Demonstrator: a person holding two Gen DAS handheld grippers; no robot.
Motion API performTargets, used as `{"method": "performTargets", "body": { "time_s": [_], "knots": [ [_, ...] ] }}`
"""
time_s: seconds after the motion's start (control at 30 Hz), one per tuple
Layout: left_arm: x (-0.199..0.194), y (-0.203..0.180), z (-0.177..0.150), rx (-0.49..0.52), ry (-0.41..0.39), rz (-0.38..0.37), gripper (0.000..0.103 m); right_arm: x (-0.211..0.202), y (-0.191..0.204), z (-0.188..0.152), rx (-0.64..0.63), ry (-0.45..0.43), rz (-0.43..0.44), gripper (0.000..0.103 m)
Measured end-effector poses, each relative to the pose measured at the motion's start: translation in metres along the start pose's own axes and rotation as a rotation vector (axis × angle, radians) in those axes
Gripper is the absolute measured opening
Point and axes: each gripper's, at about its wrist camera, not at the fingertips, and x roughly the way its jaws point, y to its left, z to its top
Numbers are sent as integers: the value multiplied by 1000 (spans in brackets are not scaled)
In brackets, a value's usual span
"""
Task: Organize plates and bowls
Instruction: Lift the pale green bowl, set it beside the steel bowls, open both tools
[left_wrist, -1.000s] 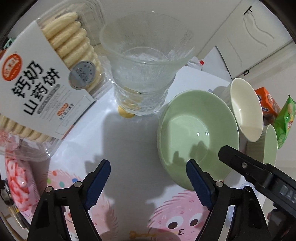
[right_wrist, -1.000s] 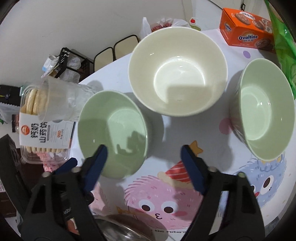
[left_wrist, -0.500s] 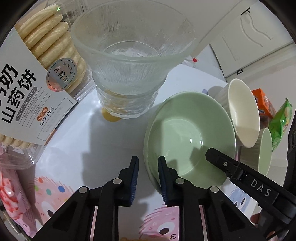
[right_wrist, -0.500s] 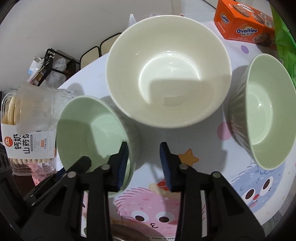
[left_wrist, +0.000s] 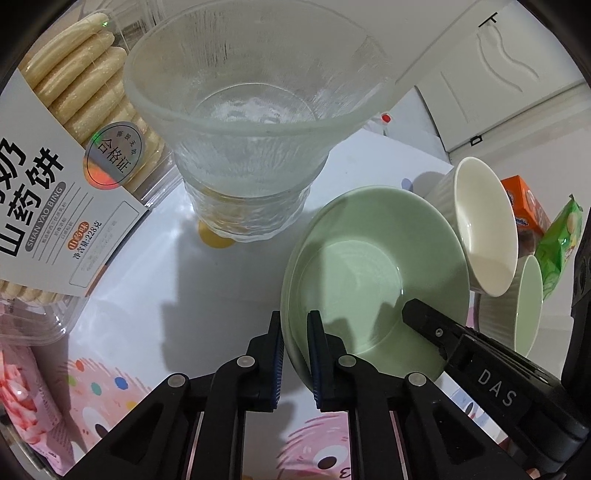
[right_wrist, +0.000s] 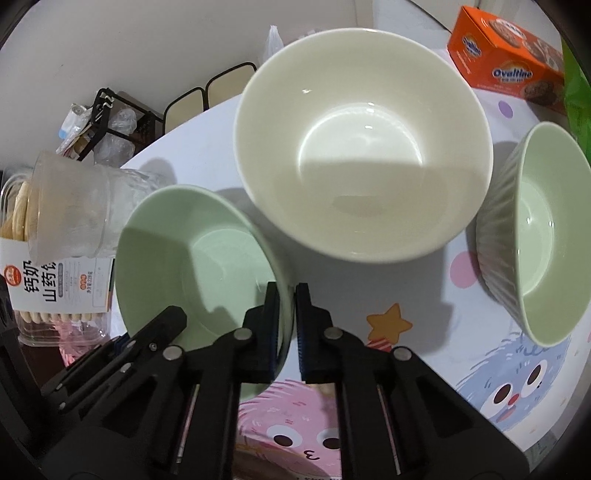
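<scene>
A shallow pale green bowl (left_wrist: 369, 280) (right_wrist: 192, 258) sits on the cartoon-print tablecloth (right_wrist: 406, 325). My left gripper (left_wrist: 295, 325) has the bowl's near rim between its blue pads, and the jaws are closing onto it. My right gripper (right_wrist: 287, 295) clamps the opposite rim in the same way, its jaws also closing; its black fingers (left_wrist: 480, 369) show in the left wrist view. A larger cream bowl (right_wrist: 362, 147) (left_wrist: 484, 229) stands just behind the green one. A ribbed green bowl (right_wrist: 535, 236) (left_wrist: 528, 302) stands to the right.
Stacked frosted glass cups (left_wrist: 251, 129) (right_wrist: 74, 210) stand close beside the green bowl. A biscuit box (left_wrist: 55, 166) and a pink packet (left_wrist: 22, 398) lie to the left. An orange Ovaltine box (right_wrist: 509, 70) and a green bag (left_wrist: 557, 243) sit at the far right.
Both grippers stood wide open a second ago and have shut onto opposite sides of the shallow green bowl's rim. The left one also moved in toward the bowl.
</scene>
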Motion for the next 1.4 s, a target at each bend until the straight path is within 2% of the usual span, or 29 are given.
{"method": "performTargets", "body": {
  "time_s": [0.43, 0.67, 1.07, 1.4],
  "knots": [
    [-19, -3, -17, -7, -33, 7, 11, -15, -1, -21, -33, -20, 20, 10],
    [-37, -23, -44, 21, -63, 25, 11, -40, -11, -45, -74, -45, 22, 10],
    [-47, -84, -125, 58, -69, 14, 11, -85, -77, -109, -56, -56, 44, 11],
    [-42, -124, -189, 75, -54, 22, 11, -104, -127, -151, -62, -48, 44, 12]
  ]
}}
